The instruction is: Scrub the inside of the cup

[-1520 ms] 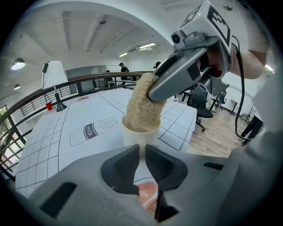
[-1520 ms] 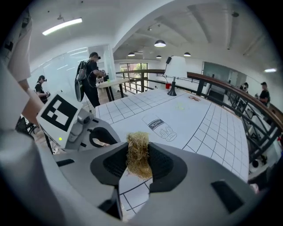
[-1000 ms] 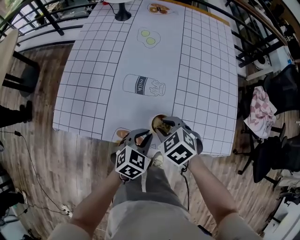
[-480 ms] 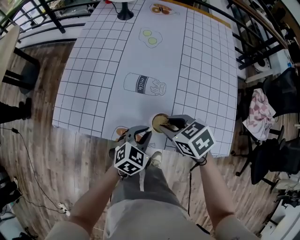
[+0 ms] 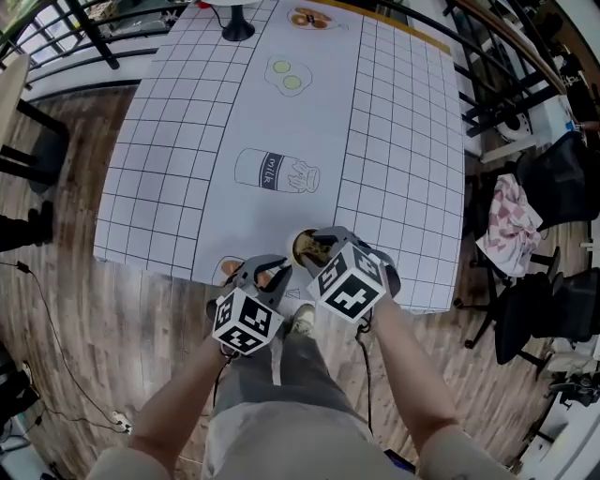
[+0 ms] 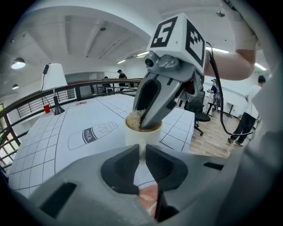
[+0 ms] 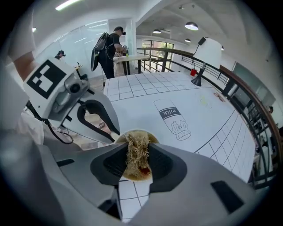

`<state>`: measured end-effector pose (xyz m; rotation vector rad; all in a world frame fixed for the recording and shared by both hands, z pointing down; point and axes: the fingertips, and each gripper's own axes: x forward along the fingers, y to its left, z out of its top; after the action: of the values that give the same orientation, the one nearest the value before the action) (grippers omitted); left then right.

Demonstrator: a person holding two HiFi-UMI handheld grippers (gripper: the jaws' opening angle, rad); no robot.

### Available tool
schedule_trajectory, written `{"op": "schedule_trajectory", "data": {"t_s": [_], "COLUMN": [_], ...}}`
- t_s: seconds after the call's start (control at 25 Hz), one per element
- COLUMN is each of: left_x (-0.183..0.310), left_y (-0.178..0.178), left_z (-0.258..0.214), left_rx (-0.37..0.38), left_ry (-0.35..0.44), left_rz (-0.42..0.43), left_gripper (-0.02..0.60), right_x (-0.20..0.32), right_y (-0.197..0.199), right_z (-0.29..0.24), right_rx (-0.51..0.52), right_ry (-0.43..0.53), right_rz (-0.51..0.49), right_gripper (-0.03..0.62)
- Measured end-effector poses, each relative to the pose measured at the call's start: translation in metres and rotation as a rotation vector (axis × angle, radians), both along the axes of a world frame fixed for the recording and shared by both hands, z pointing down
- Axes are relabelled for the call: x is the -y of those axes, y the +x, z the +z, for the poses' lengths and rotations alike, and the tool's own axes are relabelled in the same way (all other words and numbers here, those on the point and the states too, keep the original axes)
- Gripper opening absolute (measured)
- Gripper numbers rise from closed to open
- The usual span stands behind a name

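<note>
A white cup stands near the table's front edge. My right gripper reaches down into it, shut on a tan fibrous scrubber that sits inside the cup. In the left gripper view the right gripper's fingers dip into the cup, with the scrubber showing at the rim. My left gripper is just left of the cup, its jaws pinched on a thin white part of the cup's side. In the head view the left gripper touches the cup.
The cup stands on a grid-printed tablecloth with a milk bottle drawing. A black lamp base stands at the far end. Chairs and a pink cloth are at the right. People stand at the back.
My right gripper swung out to the right and back left while staying in the cup with the scrubber. The left gripper kept its hold beside the cup.
</note>
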<state>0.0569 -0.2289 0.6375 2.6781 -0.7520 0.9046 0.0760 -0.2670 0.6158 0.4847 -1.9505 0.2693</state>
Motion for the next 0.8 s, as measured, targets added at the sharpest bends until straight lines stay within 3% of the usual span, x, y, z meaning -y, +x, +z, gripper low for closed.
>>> {"op": "schedule_trajectory", "data": {"t_s": [0.16,0.36,0.48,0.68,0.8], "left_x": [0.0,0.0,0.002,0.001,0.002], "left_y": [0.001,0.0,-0.001,0.0,0.001], "left_z": [0.001,0.002,0.001,0.001,0.001], "left_rx": [-0.006,-0.032,-0.046,-0.026,-0.027], "left_ry": [-0.008,-0.017,-0.007,0.031,0.035], "left_rz": [-0.001,-0.007,-0.001,0.041,0.043], "left_gripper": [0.054,0.055,0.055,0.054,0.054], "right_x": [-0.003,-0.006,-0.001,-0.002,0.002], "right_y": [-0.001,0.004,0.007,0.009,0.006], "right_z": [0.013,-0.009,-0.035,-0.033,-0.022], "right_rx": [-0.019,0.157,0.202,0.164,0.088], "right_ry": [-0.019,-0.165,-0.122,-0.046,0.026], "right_rz": [-0.009,0.148,0.185,0.17,0.1], "right_gripper": [0.117,0.117,0.117,0.117,0.117]}}
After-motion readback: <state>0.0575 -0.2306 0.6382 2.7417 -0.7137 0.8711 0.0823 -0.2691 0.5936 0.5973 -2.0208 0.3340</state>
